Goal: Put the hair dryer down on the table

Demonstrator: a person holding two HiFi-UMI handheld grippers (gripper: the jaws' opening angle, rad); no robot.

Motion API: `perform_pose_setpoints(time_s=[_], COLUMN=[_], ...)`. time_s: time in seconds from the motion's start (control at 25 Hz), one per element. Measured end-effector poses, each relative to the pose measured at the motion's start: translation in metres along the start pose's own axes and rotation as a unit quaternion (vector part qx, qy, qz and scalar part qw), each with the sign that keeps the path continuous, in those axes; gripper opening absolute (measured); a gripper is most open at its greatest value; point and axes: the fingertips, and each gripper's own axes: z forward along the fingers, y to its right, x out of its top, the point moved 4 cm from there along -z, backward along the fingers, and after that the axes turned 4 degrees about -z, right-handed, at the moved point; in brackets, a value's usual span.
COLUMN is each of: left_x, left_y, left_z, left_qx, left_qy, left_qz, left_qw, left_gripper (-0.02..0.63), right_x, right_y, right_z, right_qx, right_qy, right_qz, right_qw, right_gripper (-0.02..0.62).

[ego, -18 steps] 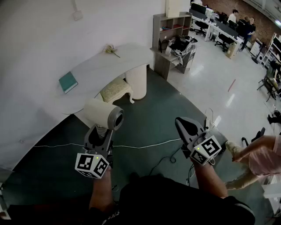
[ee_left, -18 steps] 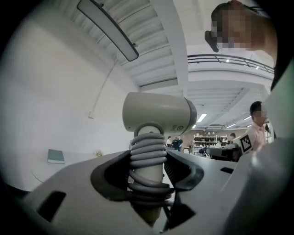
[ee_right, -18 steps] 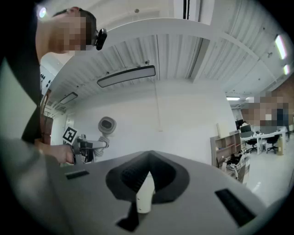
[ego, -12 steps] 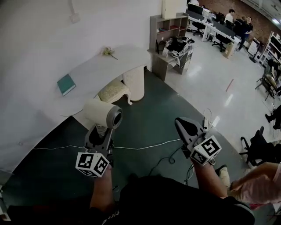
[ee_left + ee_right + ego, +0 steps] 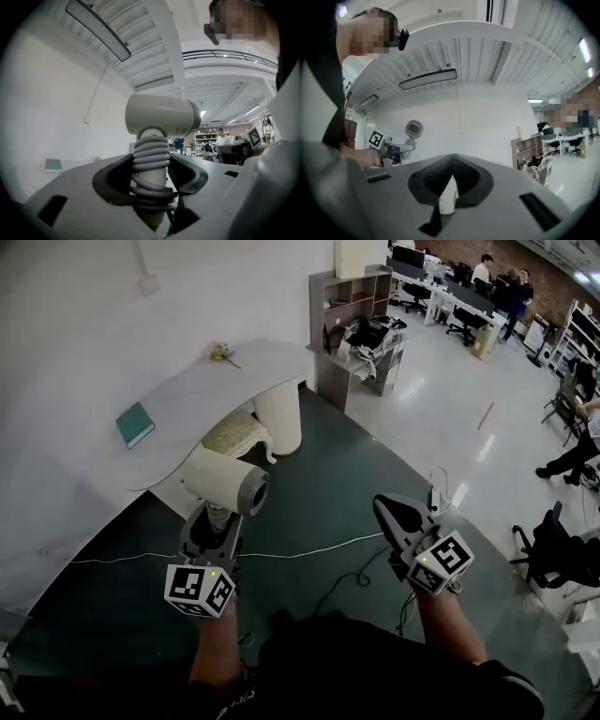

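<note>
A cream hair dryer (image 5: pixel 225 486) with a grey nozzle stands upright above the dark floor, short of the white curved table (image 5: pixel 225 381). My left gripper (image 5: pixel 214 521) is shut on its handle, round which the grey cord is wound (image 5: pixel 151 161); the dryer's body (image 5: pixel 161 115) rises above the jaws. My right gripper (image 5: pixel 392 510) hangs at the right with its jaws meeting at the tip (image 5: pixel 452 161) and nothing clearly held. From the right gripper view the hair dryer (image 5: pixel 414 129) shows at the left.
A teal book (image 5: pixel 135 423) and a small flower (image 5: pixel 220 352) lie on the table, with a cushioned stool (image 5: pixel 234 432) under it. A grey shelf unit (image 5: pixel 352 296) stands behind. A white cable (image 5: pixel 309 547) runs across the floor. People sit at desks far right.
Both grippers stay almost where they were, the dryer still held. The view has drifted slightly, and a person in pink at the lower right has gone out of sight.
</note>
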Motion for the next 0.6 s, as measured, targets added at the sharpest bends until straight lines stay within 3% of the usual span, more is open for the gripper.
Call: perform_pose_setpoints(time_s=[0.6], left_x=[-0.017], left_y=[0.065], left_z=[-0.01], left_qx=[0.007], left_qy=[-0.014], left_qz=[-0.017], left_qw=[0.9997], left_gripper=[0.229], right_x=[-0.006], right_y=[0.022], right_z=[-0.063], right_qx=[0.019], right_qy=[0.008], right_qz=[0.028], right_qw=[0.999], right_gripper=[0.006])
